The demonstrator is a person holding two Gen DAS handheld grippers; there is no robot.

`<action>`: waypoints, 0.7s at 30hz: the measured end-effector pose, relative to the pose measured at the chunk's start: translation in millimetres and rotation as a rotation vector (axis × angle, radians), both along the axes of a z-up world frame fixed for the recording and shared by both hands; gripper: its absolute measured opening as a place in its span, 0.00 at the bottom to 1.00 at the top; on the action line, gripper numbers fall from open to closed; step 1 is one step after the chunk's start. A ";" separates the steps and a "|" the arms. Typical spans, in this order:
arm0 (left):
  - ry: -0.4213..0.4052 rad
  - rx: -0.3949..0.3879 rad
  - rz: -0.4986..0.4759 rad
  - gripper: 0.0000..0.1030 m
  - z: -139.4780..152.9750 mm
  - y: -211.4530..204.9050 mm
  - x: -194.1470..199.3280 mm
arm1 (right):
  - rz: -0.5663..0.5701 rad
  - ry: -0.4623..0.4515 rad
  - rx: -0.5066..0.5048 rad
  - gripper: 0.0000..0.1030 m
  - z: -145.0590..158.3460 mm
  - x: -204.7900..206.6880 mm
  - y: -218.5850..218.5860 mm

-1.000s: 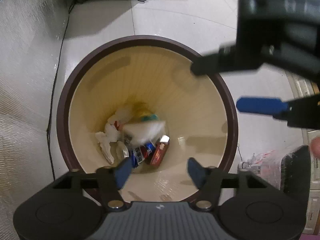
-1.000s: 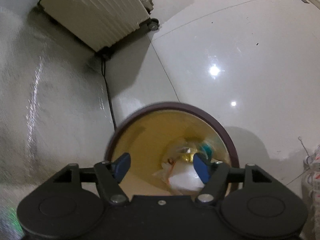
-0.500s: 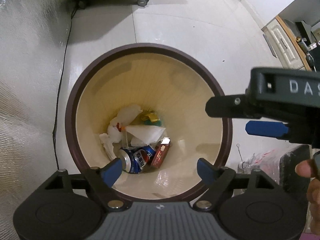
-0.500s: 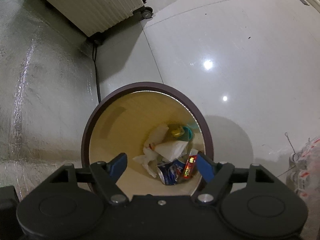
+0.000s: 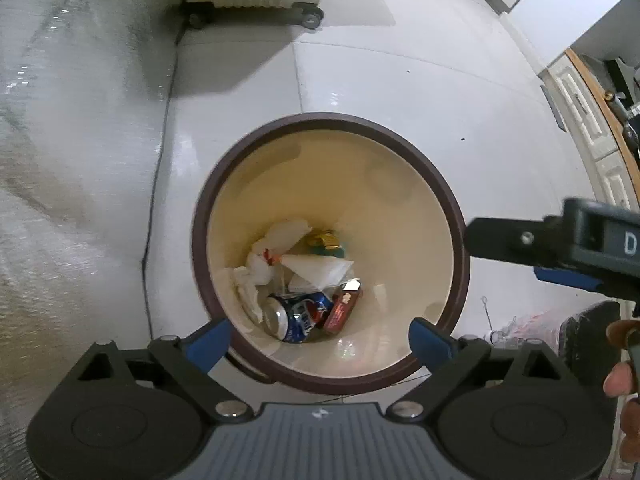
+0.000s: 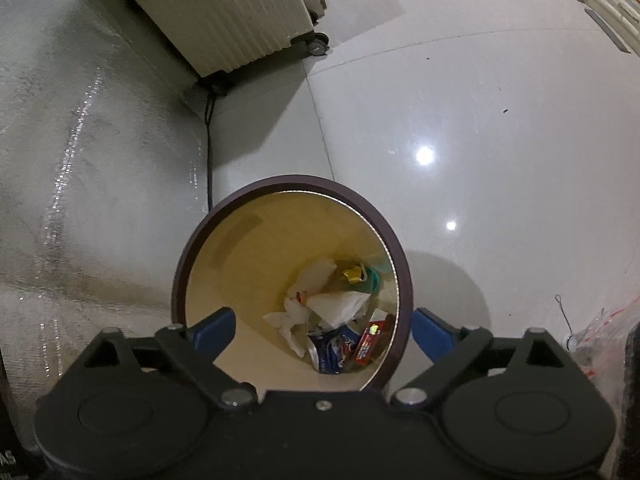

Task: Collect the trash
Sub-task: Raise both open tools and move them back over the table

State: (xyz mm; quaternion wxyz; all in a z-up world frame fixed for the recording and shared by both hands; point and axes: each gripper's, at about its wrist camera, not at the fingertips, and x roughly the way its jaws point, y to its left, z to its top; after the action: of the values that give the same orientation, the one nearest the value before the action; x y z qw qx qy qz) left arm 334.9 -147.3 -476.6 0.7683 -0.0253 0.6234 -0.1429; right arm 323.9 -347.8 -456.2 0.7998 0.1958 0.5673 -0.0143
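Both grippers empty over bin, trash already inside.

Left wrist view: left gripper [image 5: 319, 339] fingers have just been opening, now spread wide with nothing between; trash bin [image 5: 456, 216] stands on the floor below, holding crushed can [image 5: 296, 316], red pack [image 5: 341, 310] and white tissues [image 5: 260, 268] at its bottom. Right wrist view: right gripper [image 6: 322, 332] fingers likewise just spread, empty, above the near rim, probably a drop-off pose; radiator [image 6: 224, 12] far left.

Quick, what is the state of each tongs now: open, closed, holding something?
Left tongs: open, jaws just opened wider, nothing between them, above the trash bin.
Right tongs: open, jaws just opened wider, holding nothing.
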 end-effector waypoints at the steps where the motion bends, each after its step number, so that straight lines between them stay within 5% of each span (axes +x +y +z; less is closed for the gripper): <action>1: 0.001 0.001 0.006 0.95 3.4 2.2 -0.5 | 0.001 -0.004 0.002 0.95 2.4 -1.8 -0.4; 21: -0.068 0.083 0.057 1.00 73.2 38.2 -32.7 | 0.047 -0.030 -0.137 1.00 47.0 -57.6 -1.2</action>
State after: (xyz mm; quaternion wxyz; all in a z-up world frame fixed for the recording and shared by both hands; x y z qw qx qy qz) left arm 302.2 -109.1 -403.4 0.7932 -0.0062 0.6013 -0.0959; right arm 266.3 -349.0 -409.2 0.8199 0.1276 0.5572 -0.0314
